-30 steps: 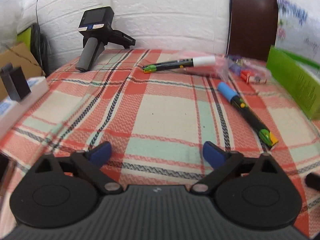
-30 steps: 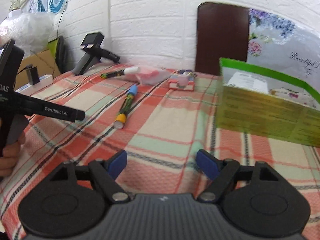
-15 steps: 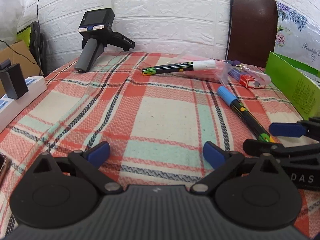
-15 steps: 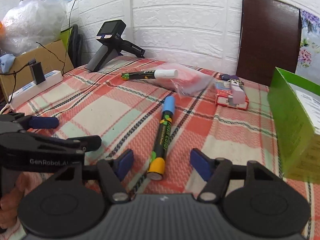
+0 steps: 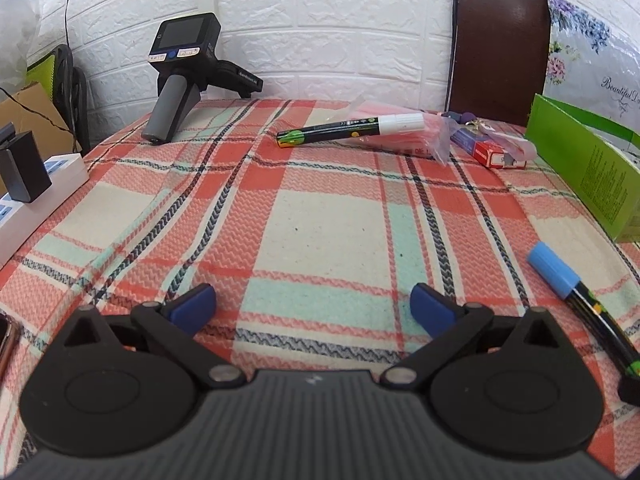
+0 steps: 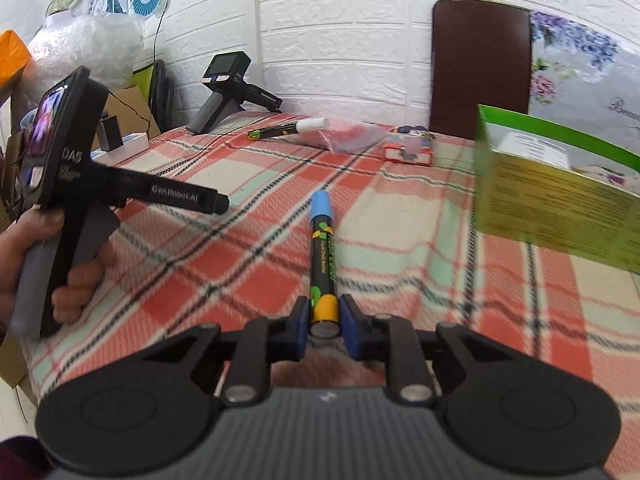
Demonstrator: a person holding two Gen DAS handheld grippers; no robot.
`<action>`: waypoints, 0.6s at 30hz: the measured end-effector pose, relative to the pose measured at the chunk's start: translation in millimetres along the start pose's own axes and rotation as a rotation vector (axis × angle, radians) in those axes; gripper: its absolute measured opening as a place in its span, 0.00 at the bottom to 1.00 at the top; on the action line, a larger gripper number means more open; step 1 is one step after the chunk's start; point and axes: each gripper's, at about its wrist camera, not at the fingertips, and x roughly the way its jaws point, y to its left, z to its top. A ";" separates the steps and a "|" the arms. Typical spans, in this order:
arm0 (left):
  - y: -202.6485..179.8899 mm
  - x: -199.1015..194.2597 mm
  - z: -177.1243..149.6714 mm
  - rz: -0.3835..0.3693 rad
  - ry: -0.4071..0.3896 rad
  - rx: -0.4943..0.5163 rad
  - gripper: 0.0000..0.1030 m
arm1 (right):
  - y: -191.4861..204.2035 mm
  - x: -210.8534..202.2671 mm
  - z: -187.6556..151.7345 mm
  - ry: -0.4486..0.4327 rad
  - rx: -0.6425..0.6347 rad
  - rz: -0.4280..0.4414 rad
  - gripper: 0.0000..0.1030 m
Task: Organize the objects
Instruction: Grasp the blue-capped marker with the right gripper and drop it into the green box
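A black marker with a blue cap [image 6: 323, 248] points away from my right gripper [image 6: 325, 320]. The jaws are closing, and the blue pads press on both sides of its orange rear end. In the left wrist view the same marker [image 5: 576, 300] is at the far right, cap towards the green box. My left gripper [image 5: 312, 304] is open over the plaid cloth with nothing between its fingers; a hand holds it at the left of the right wrist view [image 6: 222, 202]. A second marker with a white cap [image 5: 352, 130] lies at the back on a clear plastic bag [image 5: 404, 136].
An open green box [image 6: 552, 200] stands at the right. A small red box [image 5: 492, 152] lies beside the bag. A spare handheld gripper [image 5: 180, 76] stands at the back left, a white power strip [image 5: 40, 200] at the left edge, and a brown chair back [image 5: 500, 40] behind the table.
My right gripper came up to the blue-capped marker and its jaws closed on the orange end. The marker now sits further right and nearer in the left wrist view. The left gripper stayed put.
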 end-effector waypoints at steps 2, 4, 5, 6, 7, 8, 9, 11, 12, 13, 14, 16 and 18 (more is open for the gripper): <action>-5.4 -5.8 7.3 -0.031 0.059 -0.037 0.98 | -4.3 1.1 0.9 -0.001 0.022 0.010 0.18; -18.3 -17.1 15.6 -0.134 0.109 -0.076 0.90 | -8.3 3.2 1.3 -0.002 0.043 0.026 0.18; -28.0 -20.9 19.9 -0.198 0.140 -0.077 0.89 | -12.9 4.1 2.3 0.000 0.074 0.045 0.18; -39.6 -23.0 23.0 -0.251 0.174 -0.070 0.89 | -20.5 5.4 2.8 0.002 0.123 0.074 0.18; -52.8 -22.8 24.8 -0.291 0.214 -0.059 0.89 | -27.4 6.2 3.3 0.003 0.169 0.101 0.18; -65.7 -19.5 25.3 -0.336 0.261 -0.052 0.89 | -34.8 6.6 2.9 0.003 0.214 0.130 0.18; -77.5 -13.9 24.3 -0.388 0.310 -0.057 0.89 | -41.7 6.8 1.9 0.001 0.250 0.158 0.18; -100.9 -12.5 24.1 -0.397 0.294 -0.028 0.84 | -51.6 6.1 -0.4 -0.004 0.300 0.196 0.18; -113.1 -11.9 24.3 -0.420 0.285 0.007 0.61 | -53.8 5.5 -1.3 -0.009 0.310 0.206 0.17; -122.9 -12.5 24.6 -0.430 0.270 0.037 0.48 | -54.7 4.4 -2.1 -0.014 0.312 0.208 0.17; -130.2 -13.1 25.4 -0.414 0.264 0.056 0.29 | -55.2 2.1 -2.5 -0.022 0.313 0.198 0.19; -136.0 -13.9 29.6 -0.452 0.279 0.042 0.26 | -57.2 -5.1 -2.9 -0.042 0.310 0.176 0.20; -139.1 -24.3 39.9 -0.488 0.253 0.038 0.25 | -59.2 -17.0 -0.7 -0.090 0.280 0.144 0.20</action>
